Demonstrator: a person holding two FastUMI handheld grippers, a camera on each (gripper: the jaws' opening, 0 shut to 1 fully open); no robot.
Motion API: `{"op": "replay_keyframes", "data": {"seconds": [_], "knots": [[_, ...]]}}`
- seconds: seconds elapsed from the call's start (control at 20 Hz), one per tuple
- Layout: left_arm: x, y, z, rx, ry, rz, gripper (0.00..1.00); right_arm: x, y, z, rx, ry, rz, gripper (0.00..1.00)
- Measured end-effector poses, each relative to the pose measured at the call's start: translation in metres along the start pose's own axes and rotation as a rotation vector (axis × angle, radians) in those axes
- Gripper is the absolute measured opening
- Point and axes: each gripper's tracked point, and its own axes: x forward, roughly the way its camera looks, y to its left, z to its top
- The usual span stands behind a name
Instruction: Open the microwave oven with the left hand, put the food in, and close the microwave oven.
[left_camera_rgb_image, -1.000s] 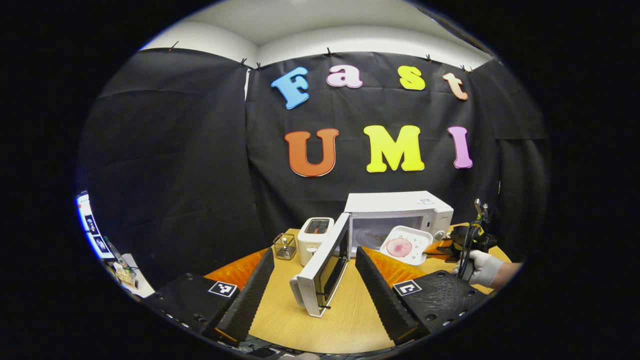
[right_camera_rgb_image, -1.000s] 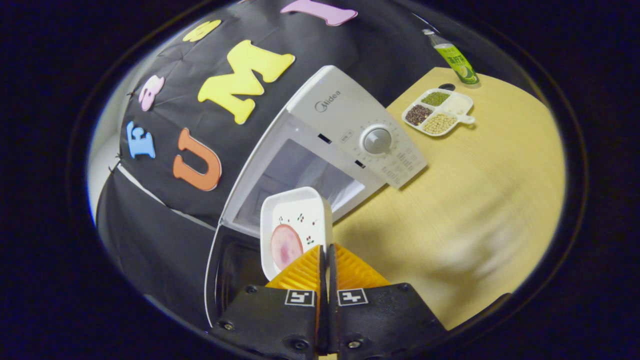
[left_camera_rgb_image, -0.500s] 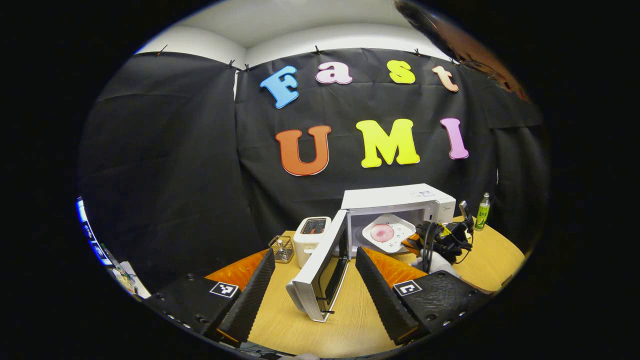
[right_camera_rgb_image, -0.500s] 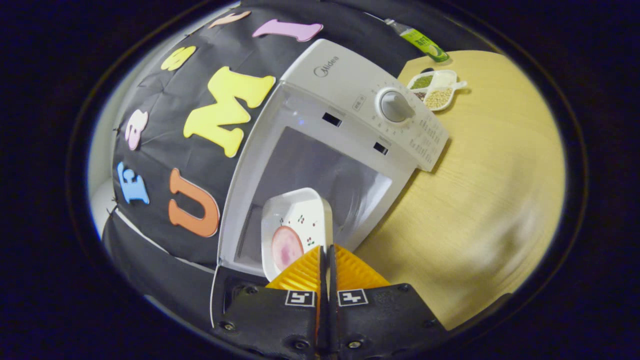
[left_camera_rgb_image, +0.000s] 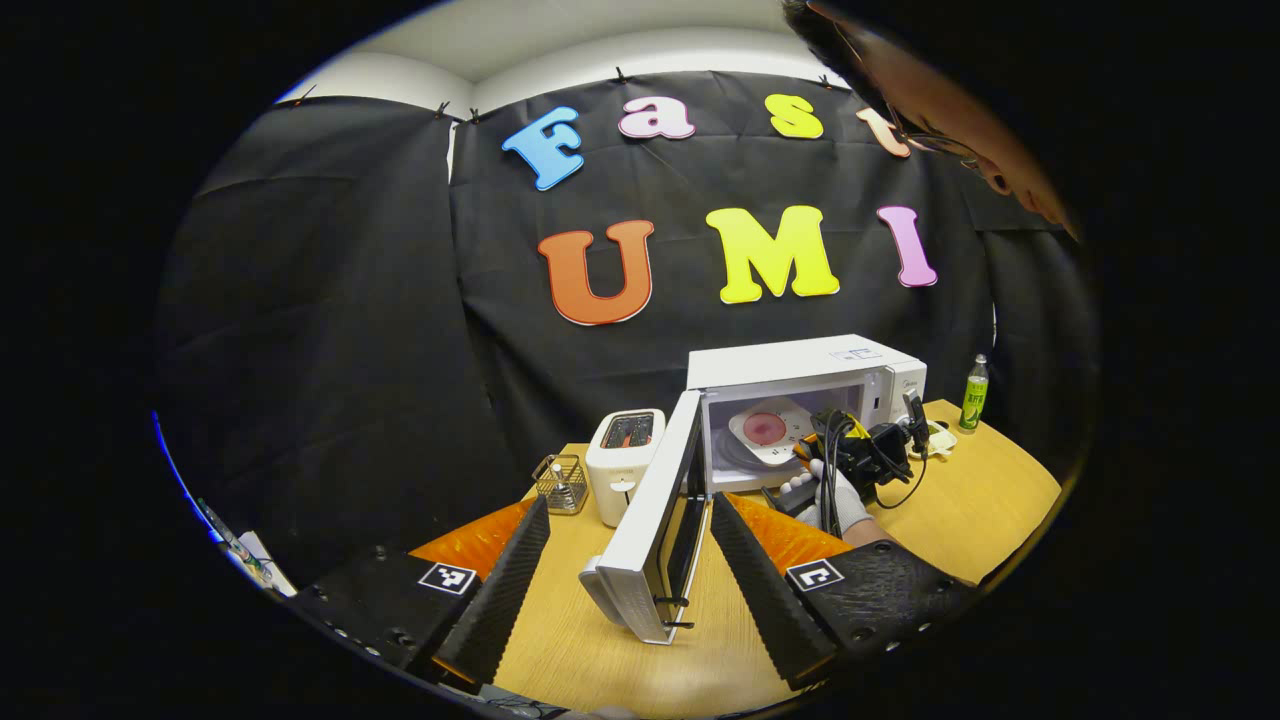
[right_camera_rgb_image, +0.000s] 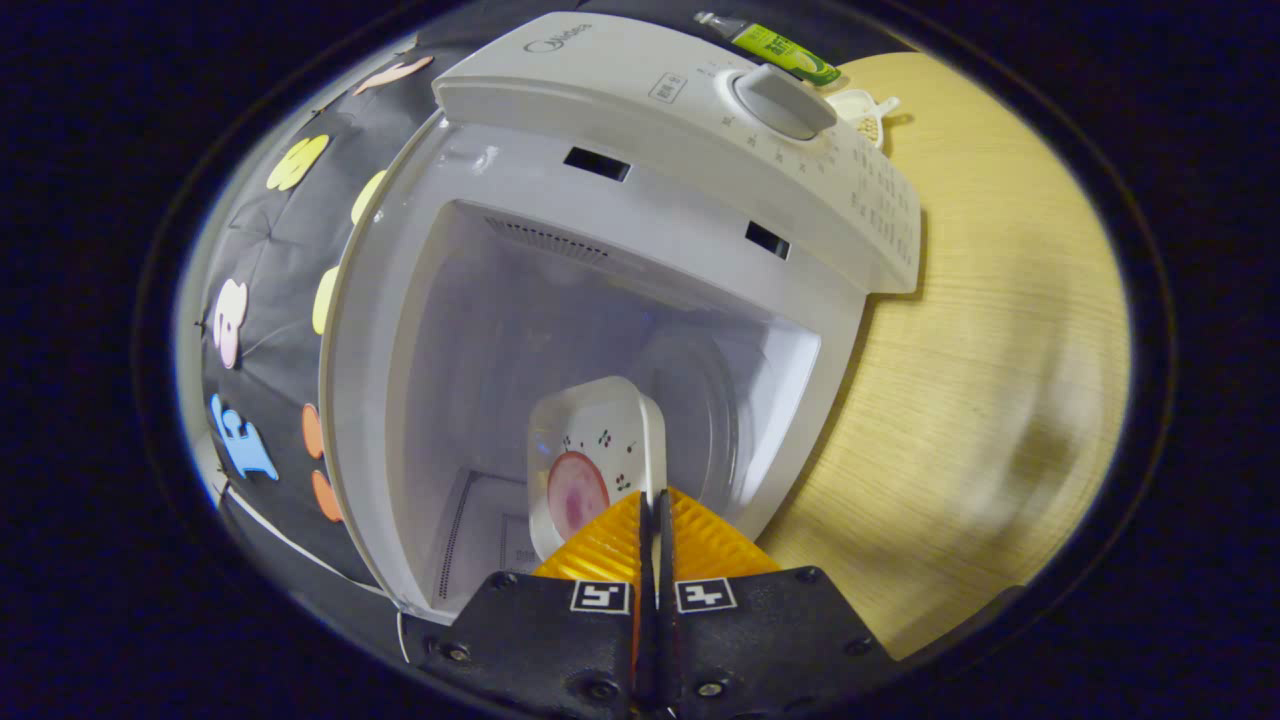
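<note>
The white microwave (left_camera_rgb_image: 800, 365) stands on the wooden table, its door (left_camera_rgb_image: 655, 530) swung wide open toward me. My left gripper (left_camera_rgb_image: 630, 520) is open, held back from the door, nothing between its fingers. My right gripper (right_camera_rgb_image: 652, 495) is shut on the rim of a white square plate (right_camera_rgb_image: 600, 445) carrying a pink slice of food (right_camera_rgb_image: 572, 495). The plate sits inside the microwave cavity (right_camera_rgb_image: 560, 340), above the glass turntable. In the left gripper view the plate (left_camera_rgb_image: 770, 428) is inside the oven, with a gloved hand (left_camera_rgb_image: 830, 495) holding the right gripper at the opening.
A white toaster (left_camera_rgb_image: 622, 465) and a small wire basket (left_camera_rgb_image: 563, 482) stand left of the door. A green bottle (left_camera_rgb_image: 974, 392) and a divided dish of grains (right_camera_rgb_image: 868, 108) sit right of the microwave. A person leans in at the upper right.
The right gripper has carried the plate forward from in front of the opening into the microwave cavity. The left gripper has stayed open, its view tilting slightly downward.
</note>
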Motion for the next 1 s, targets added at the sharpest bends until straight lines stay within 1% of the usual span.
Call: {"op": "replay_keyframes", "data": {"seconds": [0.05,0.1,0.2,0.3,0.35,0.4,0.45,0.5,0.55,0.6,0.65,0.7,0.75,0.8,0.85,1.0], "knots": [[0.002,0.002,-0.002,0.001,0.007,0.001,0.96,0.005,-0.001,-0.001,-0.004,-0.006,-0.007,0.00],[0.003,0.005,-0.002,-0.002,0.009,0.004,0.97,0.008,0.000,-0.003,-0.003,-0.009,-0.005,0.04],[0.004,0.007,-0.004,-0.004,0.016,0.008,0.96,0.014,0.000,-0.004,-0.011,-0.007,0.001,0.06],[0.005,0.011,-0.005,-0.001,0.023,0.016,0.97,0.014,0.007,0.004,-0.006,-0.020,0.051,0.10],[0.004,0.013,-0.006,0.001,0.018,0.023,0.97,0.014,0.014,0.007,0.002,-0.045,0.083,0.14],[0.004,0.015,-0.008,0.000,0.022,0.028,0.96,0.010,0.021,0.012,0.000,-0.057,0.101,0.15],[0.005,0.016,-0.010,-0.002,0.027,0.029,0.96,0.005,0.026,0.017,-0.020,-0.056,0.121,0.20],[0.005,0.017,-0.008,-0.001,0.019,0.035,0.97,-0.001,0.028,0.016,-0.054,-0.039,0.118,0.28],[0.004,0.018,-0.004,0.000,0.010,0.039,0.97,-0.009,0.031,0.020,-0.099,-0.028,0.117,0.53],[0.005,0.018,-0.001,0.003,-0.002,0.038,0.96,-0.020,0.036,0.022,-0.155,-0.033,0.121,0.80],[0.004,0.018,0.003,0.005,-0.008,0.040,0.97,-0.030,0.037,0.030,-0.212,-0.045,0.112,0.83],[0.003,0.019,0.006,0.004,-0.019,0.040,0.96,-0.044,0.043,0.036,-0.259,-0.049,0.118,0.84],[0.002,0.019,0.010,-0.001,-0.027,0.039,0.97,-0.056,0.048,0.039,-0.308,-0.029,0.122,0.96],[0.001,0.019,0.016,-0.006,-0.037,0.037,0.96,-0.070,0.052,0.045,-0.368,-0.014,0.124,0.96],[0.001,0.020,0.021,-0.008,-0.048,0.038,0.97,-0.085,0.057,0.056,-0.420,-0.010,0.123,0.85],[-0.001,0.024,0.034,-0.015,-0.075,0.044,0.97,-0.126,0.073,0.088,-0.598,0.002,0.150,0.87]]}}
